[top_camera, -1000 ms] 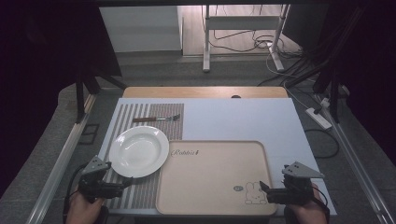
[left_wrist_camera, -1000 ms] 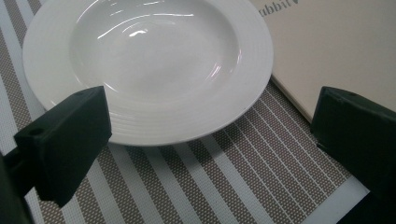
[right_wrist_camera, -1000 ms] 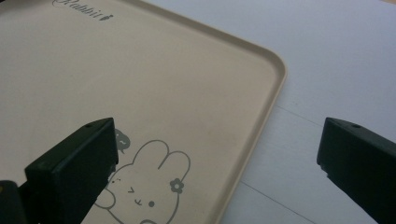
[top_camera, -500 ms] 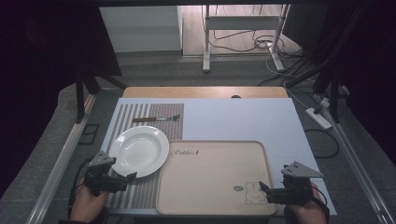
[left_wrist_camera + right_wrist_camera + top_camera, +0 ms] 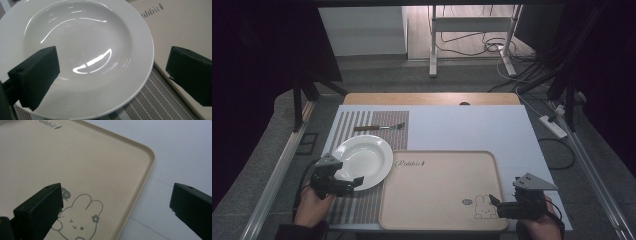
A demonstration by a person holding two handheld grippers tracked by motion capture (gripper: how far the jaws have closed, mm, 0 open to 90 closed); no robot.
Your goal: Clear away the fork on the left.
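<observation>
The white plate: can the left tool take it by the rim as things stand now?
Probably yes. The left tool is open, with its jaws on either side of the white plate near the rim, and nothing lies between them. The tray beside it looks apart.

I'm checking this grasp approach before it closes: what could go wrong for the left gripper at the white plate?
1. The glossy round white ceramic plate is smooth; the open left gripper may slip off its thin rim.
2. The plate's edge sits close against the beige rabbit-print tray, so one of the fingers over the tray's edge could catch it.
3. A nudge might slide the plate across the striped grey placemat.
</observation>
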